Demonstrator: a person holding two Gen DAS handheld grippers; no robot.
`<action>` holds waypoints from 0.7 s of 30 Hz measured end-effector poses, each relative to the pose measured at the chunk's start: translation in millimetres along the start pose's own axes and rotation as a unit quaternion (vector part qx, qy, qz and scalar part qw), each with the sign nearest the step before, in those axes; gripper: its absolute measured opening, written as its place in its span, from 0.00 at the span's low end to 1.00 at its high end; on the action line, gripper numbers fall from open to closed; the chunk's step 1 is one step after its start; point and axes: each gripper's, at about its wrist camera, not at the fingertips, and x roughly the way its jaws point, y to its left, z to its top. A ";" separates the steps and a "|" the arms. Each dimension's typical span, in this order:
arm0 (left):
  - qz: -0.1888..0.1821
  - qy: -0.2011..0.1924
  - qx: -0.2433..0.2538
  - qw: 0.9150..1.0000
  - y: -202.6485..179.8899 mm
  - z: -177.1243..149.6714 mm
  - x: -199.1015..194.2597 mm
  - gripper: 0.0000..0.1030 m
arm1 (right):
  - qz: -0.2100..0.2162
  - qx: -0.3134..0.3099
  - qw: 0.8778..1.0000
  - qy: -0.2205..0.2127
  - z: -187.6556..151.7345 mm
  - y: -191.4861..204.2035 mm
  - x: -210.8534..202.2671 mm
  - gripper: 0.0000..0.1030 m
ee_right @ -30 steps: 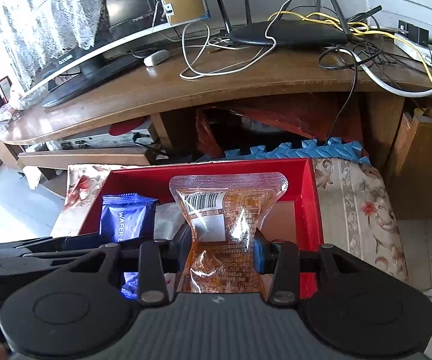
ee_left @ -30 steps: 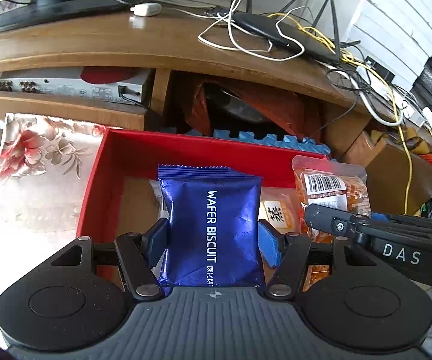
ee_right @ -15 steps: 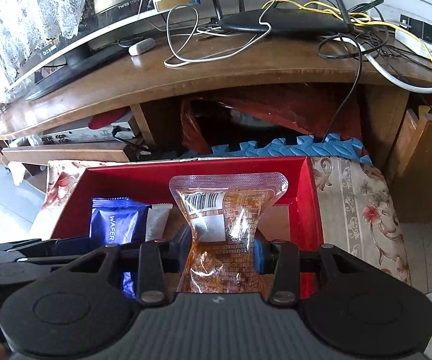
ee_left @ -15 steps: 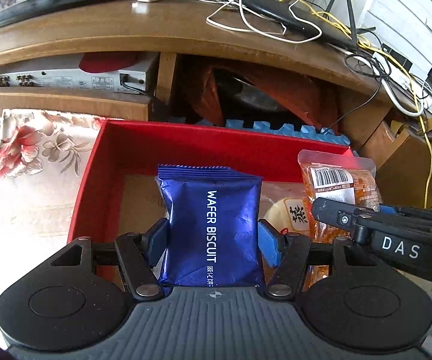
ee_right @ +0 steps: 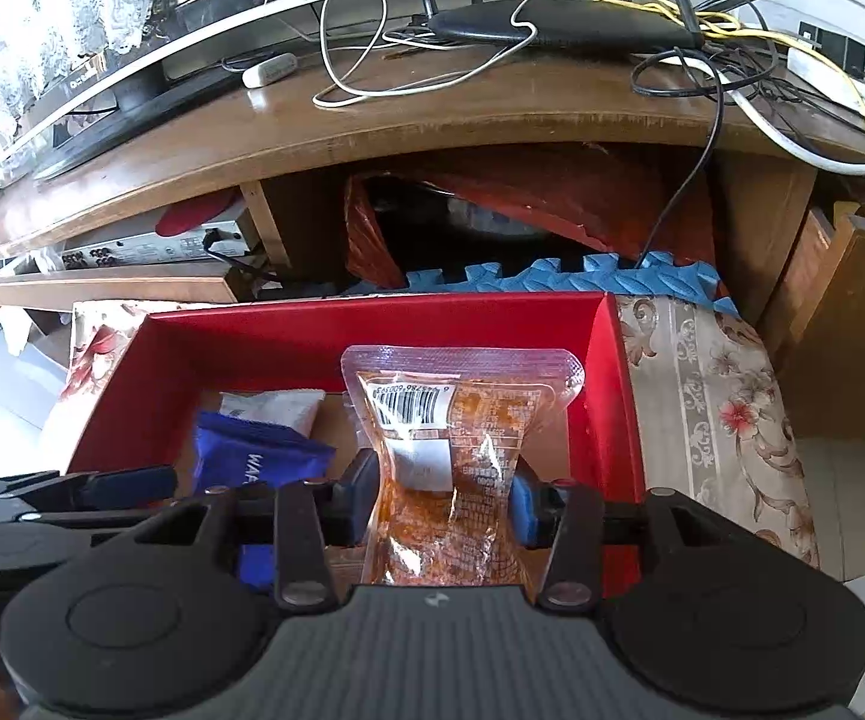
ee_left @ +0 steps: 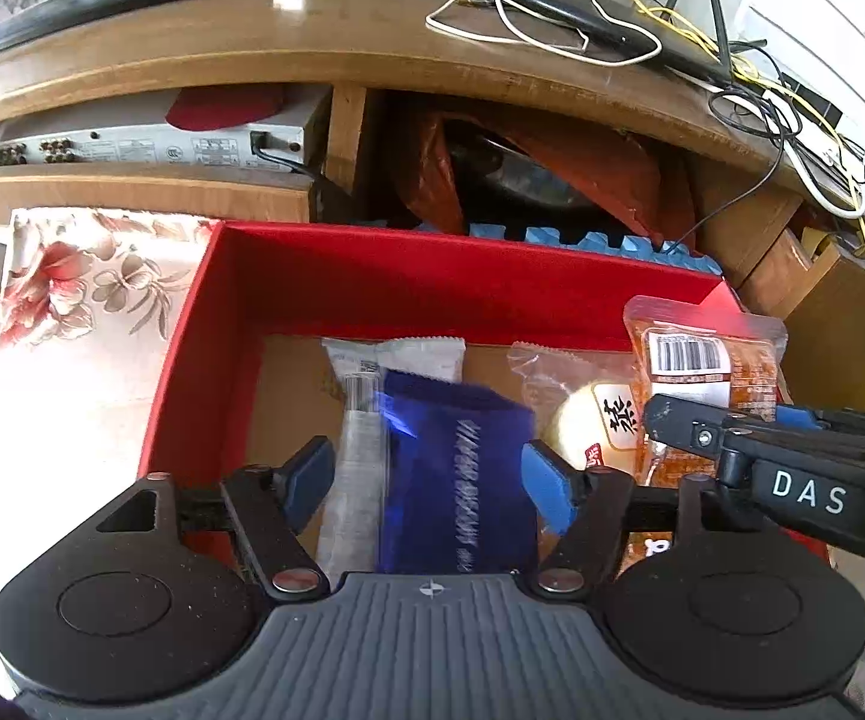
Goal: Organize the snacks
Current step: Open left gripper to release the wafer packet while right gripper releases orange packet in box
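Observation:
A red box point(ee_left: 372, 276) point(ee_right: 372, 330) lies on a floral cloth below a wooden desk. My left gripper point(ee_left: 426, 474) is open over the box; the blue wafer biscuit pack point(ee_left: 459, 480) point(ee_right: 258, 456) is motion-blurred between its spread pads, free of them. A white wrapped snack point(ee_left: 360, 420) and a round bun in clear wrap point(ee_left: 588, 426) lie in the box. My right gripper point(ee_right: 444, 504) is shut on the orange snack pouch point(ee_right: 450, 450) point(ee_left: 702, 366), held over the box's right side.
The wooden desk point(ee_right: 432, 114) overhangs the box, carrying a router point(ee_right: 552, 24), tangled cables and a monitor base point(ee_right: 102, 114). A silver player point(ee_left: 132, 144) sits on a shelf at left. Blue foam mat point(ee_right: 582, 276) lies behind the box. Floral cloth point(ee_right: 720, 420) flanks it.
My left gripper has opened and let go of the blue wafer pack, which drops into the box. The right gripper keeps its hold on the orange pouch and has moved closer to the box.

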 end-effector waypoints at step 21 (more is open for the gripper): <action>-0.002 -0.013 0.004 1.000 -1.3 1.1 -9.8 0.85 | -0.003 0.015 1.000 -0.008 2.1 -9.1 -5.5 0.53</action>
